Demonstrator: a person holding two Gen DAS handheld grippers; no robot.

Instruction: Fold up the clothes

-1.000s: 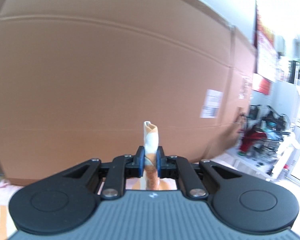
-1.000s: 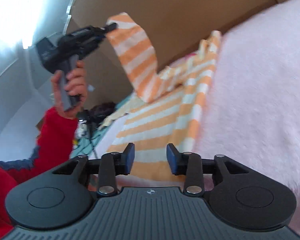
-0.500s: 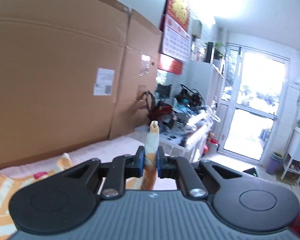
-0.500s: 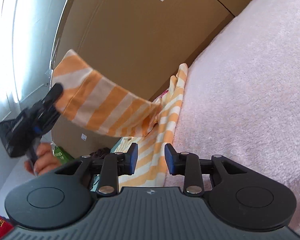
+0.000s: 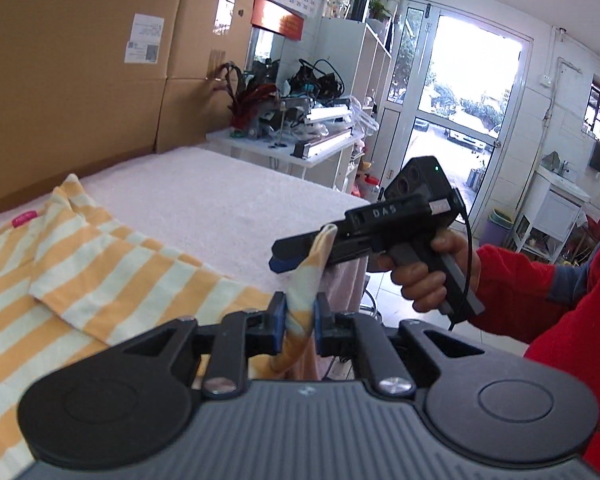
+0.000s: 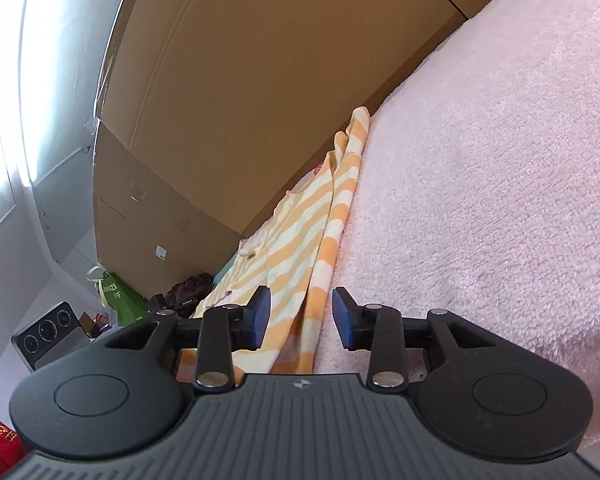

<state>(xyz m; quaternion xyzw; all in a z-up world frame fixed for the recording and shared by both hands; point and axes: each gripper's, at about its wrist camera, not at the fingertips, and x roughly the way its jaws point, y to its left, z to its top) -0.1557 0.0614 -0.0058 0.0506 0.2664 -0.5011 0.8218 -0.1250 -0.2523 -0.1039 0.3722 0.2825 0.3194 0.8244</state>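
We see strong daylight blowing out the glass door (image 5: 456, 92) at far right in the left wrist view, and a glaring window (image 6: 4, 92) at left in the right wrist view. Both fisheye frames bend edges, darken corners, and stay mostly sharp.

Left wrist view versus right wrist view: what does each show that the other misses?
Only the left wrist view shows the right gripper from outside, held in a hand, its fingers touching the fabric strip that the left gripper pinches. Only the right wrist view shows the right gripper's fingers parted, nothing clamped between them. Both show the striped garment lying on the pink towel before the cardboard wall.
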